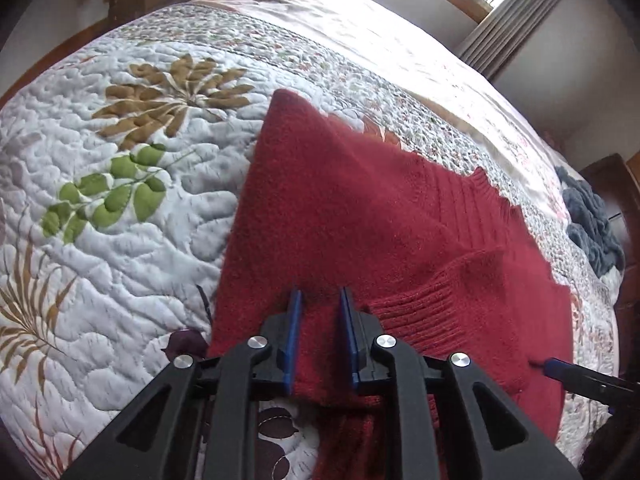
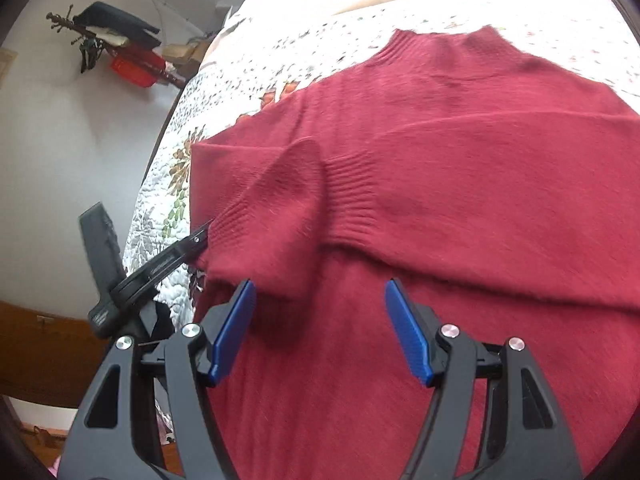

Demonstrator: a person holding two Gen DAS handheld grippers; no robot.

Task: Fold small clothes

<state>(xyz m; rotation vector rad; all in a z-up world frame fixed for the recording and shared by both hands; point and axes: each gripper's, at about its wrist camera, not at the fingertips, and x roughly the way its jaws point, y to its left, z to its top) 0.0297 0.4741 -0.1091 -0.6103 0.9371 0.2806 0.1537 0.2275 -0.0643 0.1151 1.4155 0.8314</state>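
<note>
Left gripper (image 1: pixel 320 320) jaws pinched the red sweater's (image 2: pixel 460 168) hem, right gripper (image 2: pixel 320 320) gaped wide; sleeves looked folded, so bottom-up fold probably next.

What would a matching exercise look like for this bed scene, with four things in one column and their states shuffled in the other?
1 red knitted sweater
2 left gripper
3 right gripper
4 crumpled blue-grey cloth

A fingers spread wide
B bunched at the edge of the floral quilt
C pinching red knit
D laid flat, sleeves folded across

Pairs: 1-D, 2-C, 3-A, 4-B
</note>
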